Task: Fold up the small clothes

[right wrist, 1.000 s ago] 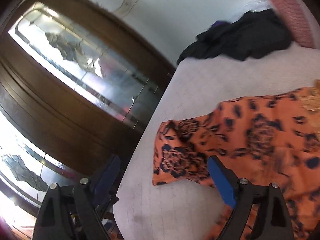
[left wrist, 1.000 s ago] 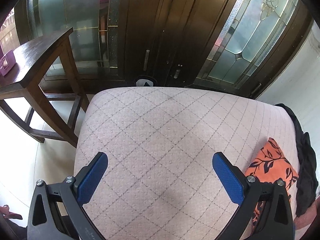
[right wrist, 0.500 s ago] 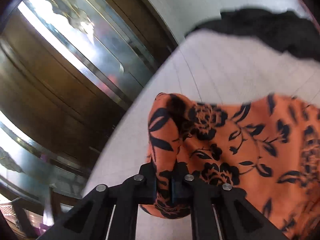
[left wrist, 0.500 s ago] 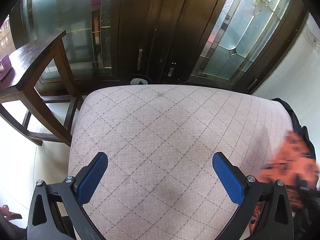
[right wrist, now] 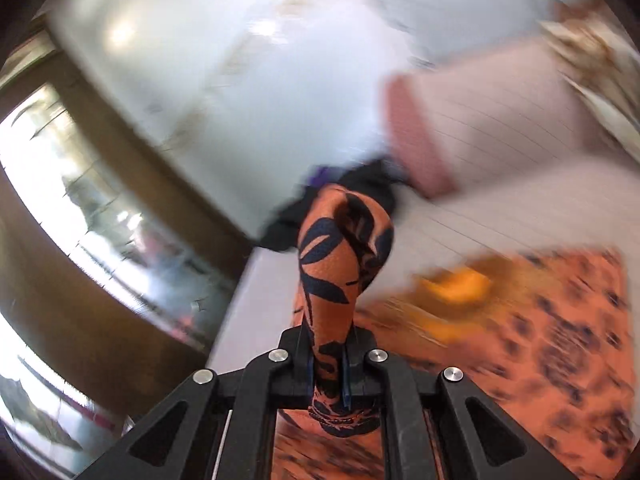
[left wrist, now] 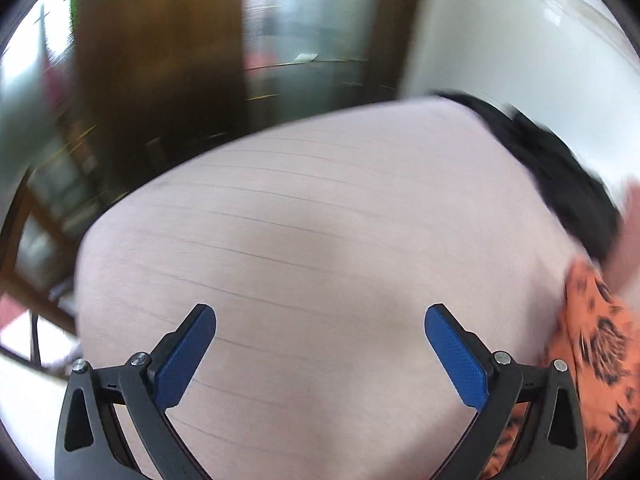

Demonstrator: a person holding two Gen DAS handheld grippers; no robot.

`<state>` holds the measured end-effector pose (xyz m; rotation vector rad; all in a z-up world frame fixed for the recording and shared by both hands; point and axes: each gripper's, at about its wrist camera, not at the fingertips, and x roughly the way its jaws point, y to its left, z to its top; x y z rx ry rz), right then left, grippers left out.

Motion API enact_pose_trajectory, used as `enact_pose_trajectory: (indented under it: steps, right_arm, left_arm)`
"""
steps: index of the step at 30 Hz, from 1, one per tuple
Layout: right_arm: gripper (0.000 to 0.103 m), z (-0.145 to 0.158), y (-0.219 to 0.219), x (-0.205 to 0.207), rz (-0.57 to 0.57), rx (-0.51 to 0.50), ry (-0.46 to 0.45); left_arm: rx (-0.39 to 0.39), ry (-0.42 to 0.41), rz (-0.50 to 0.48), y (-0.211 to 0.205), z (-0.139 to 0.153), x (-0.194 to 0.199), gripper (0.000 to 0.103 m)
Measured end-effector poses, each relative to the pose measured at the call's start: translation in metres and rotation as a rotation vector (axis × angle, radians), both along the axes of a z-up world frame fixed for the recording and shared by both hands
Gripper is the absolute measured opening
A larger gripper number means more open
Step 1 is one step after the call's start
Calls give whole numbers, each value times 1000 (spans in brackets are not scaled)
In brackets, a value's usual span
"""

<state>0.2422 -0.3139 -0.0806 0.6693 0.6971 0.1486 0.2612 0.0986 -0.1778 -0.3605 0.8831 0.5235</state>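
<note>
Right tongs: jaws clamped tight on a bunched corner of the orange floral garment. The pinched cloth stands up in a roll beyond the pads; the rest of the garment trails away to the right, low over the bed. Much motion blur.

Left tongs: jaws wide apart, nothing between them, only bare quilted bed cover below.

Step in hand, as I judge it: carrying the gripped corner across to make a fold.
- Keep the pinch firm; thin fabric can slip out mid-carry.
- Lift just enough for the cloth to clear itself, then lay the corner flat onto the opposite edge so no crease is trapped.
- Bring the left tongs in to pin or take a 2nd corner; with 1 hold only, the garment will likely drag and skew.

Position: in the left wrist view the garment lies at the far right edge, just beside the right finger of the left tongs, not between the jaws. A black heap of clothes sits beyond it near the bed's far right edge, by a pink pillow.
</note>
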Motion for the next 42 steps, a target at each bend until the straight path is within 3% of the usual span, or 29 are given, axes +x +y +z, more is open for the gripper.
enact_pose_trajectory:
  steps: [4,6,8,15,16,18,19,23,26,28,29,32,33,36,38,40,42]
  right_arm:
    - [13,-71,-51,-8,-23,96,215]
    - [14,-99,-55,-5,-3,167,272]
    - [15,-118,-54,-7,18,210,283]
    - [23,-134,-67,-24,65,273,263]
    - [29,-138,-68,-24,67,278,259]
    - [55,-146,-69,-26,74,286,259]
    - [76,-145,-68,-29,69,291,247]
    - [77,-150,-82,-42,56,326,157]
    - [69,-157,-90,-39,40,340,177]
    - [37,-157,-94,-37,30,319,197]
    - [32,-154,-98,-38,20,317,190]
    - [32,-129,-120,-52,-35,380,39]
    - [32,-118,-128,-57,-74,349,5]
    - [36,-97,-133,-64,-171,133,7]
    - [41,-103,-123,-57,-115,132,61]
    - [61,-105,-103,-48,-30,114,109]
    - [64,-98,-78,-44,39,28,109]
  left_arm:
    - [72,-30,-153,-55,0,2,103]
    - [104,-29,-215,-77,-4,2,103]
    - [127,-15,-249,-88,-8,3,103]
    - [197,13,-250,-94,-15,8,103]
    - [199,14,-249,-93,-16,10,103]
    - [206,16,-252,-94,-18,12,103]
    - [215,19,-253,-95,-20,12,103]
    - [289,58,-252,-100,-30,16,103]
    - [309,95,-241,-97,-38,18,103]
    - [327,121,-222,-92,-42,20,103]
    - [326,132,-212,-89,-44,20,103]
    - [264,140,-179,-75,-47,21,103]
    - [268,142,-163,-72,-46,20,103]
    - [281,143,-156,-74,-44,19,103]
    - [283,144,-161,-76,-44,17,103]
    - [270,144,-164,-76,-42,16,103]
    - [271,127,-167,-75,-36,16,103]
